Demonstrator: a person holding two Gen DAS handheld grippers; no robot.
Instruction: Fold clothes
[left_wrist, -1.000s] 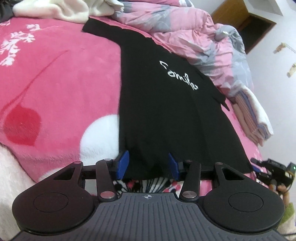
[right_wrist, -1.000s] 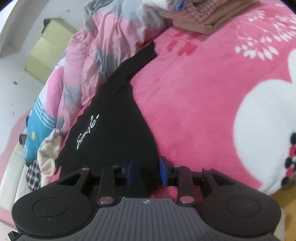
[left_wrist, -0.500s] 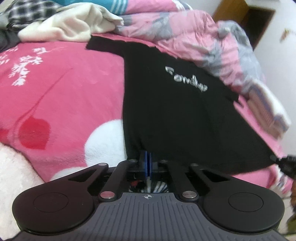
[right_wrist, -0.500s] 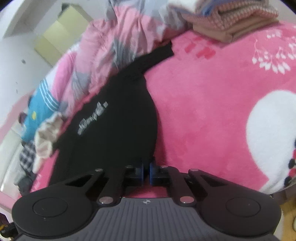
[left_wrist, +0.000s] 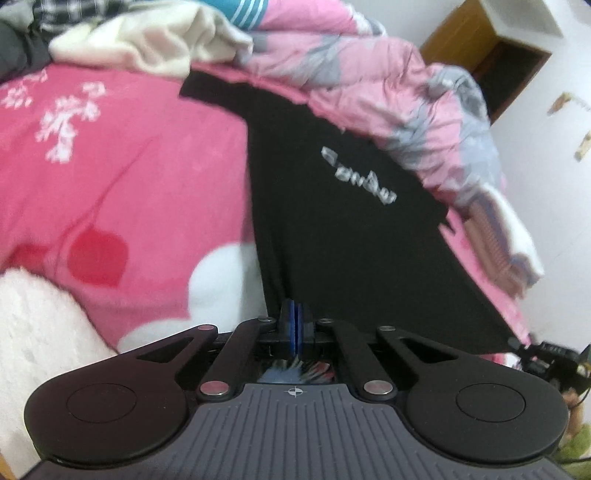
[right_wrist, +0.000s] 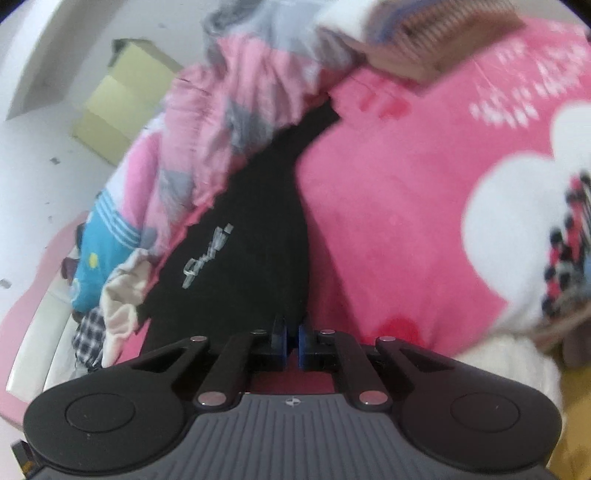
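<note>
A black T-shirt with white lettering lies spread on a pink fleece blanket. Its collar end runs up against a bunched quilt, and its hem is at my grippers. My left gripper is shut on the hem near the shirt's left corner, with the cloth pulled taut and slightly raised. In the right wrist view the same black T-shirt stretches away from my right gripper, which is shut on the hem at the other corner. The other gripper shows at the right edge of the left wrist view.
A pink and grey quilt is heaped along the far side of the shirt. A cream garment and checked cloth lie at the back left. Folded clothes are stacked beyond the shirt. A wooden cabinet stands by the wall.
Both grippers went from open around the hem to shut on it. The hem has since lifted and the shirt is drawn taut toward me.
</note>
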